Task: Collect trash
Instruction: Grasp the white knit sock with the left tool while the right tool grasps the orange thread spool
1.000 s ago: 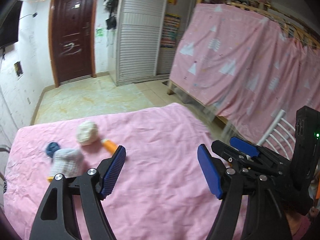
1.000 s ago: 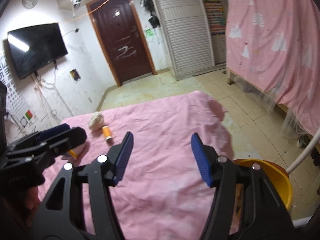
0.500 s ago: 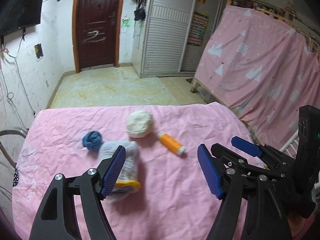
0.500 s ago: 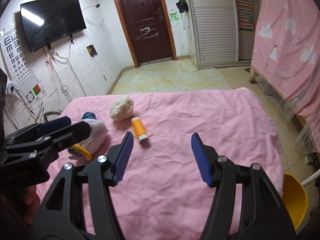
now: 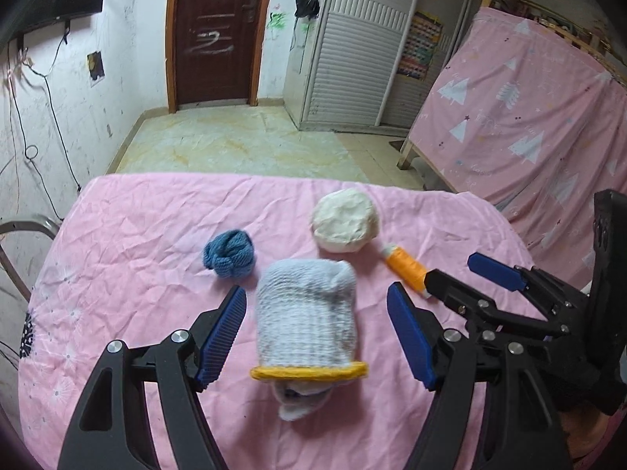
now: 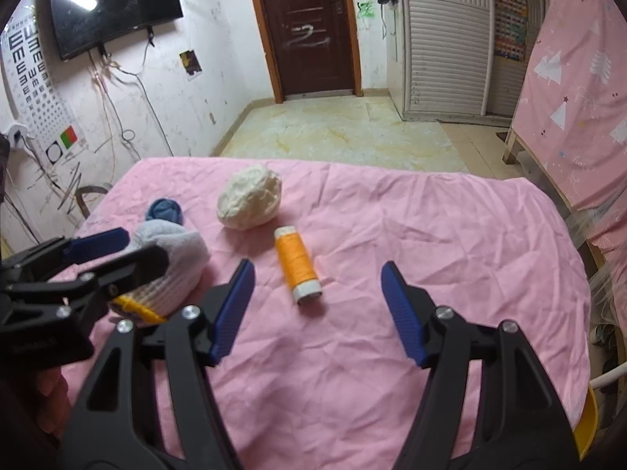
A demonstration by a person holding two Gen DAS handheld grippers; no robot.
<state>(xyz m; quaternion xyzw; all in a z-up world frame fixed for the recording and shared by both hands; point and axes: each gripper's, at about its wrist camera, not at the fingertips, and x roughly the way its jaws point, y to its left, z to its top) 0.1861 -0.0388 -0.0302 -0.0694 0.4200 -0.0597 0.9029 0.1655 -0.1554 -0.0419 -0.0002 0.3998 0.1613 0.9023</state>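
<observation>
A: Left tool (image 5: 316,329) status?

B: Spread wide, blue ribbed pads either side of the rolled white knitted glove with a yellow cuff (image 5: 307,313). Pads sit just beside it, not touching. Glove lies on the pink wrinkled sheet over the worktop (image 5: 137,235), cuff at the near end.

A: Right tool (image 6: 317,309)?

B: Also spread, jaws have just been opening. The orange thread spool with white ends (image 6: 296,270) lies on the sheet just beyond the pad tips, in line with the gap; nothing pinched.

A: Other trash?

B: Crumpled cream paper ball (image 5: 345,226) just beyond the glove, to the right, near the spool's far end. Blue knitted yarn ball (image 5: 229,252) left of the glove, apart from it. In the right wrist view, the left tool partly covers the glove.

A: Surroundings?

B: Yellow bin rim (image 6: 588,427) at the near right edge, below the worktop. Dark wooden door (image 6: 309,27) at the far wall, black wall-mounted TV (image 6: 113,0) far left.
</observation>
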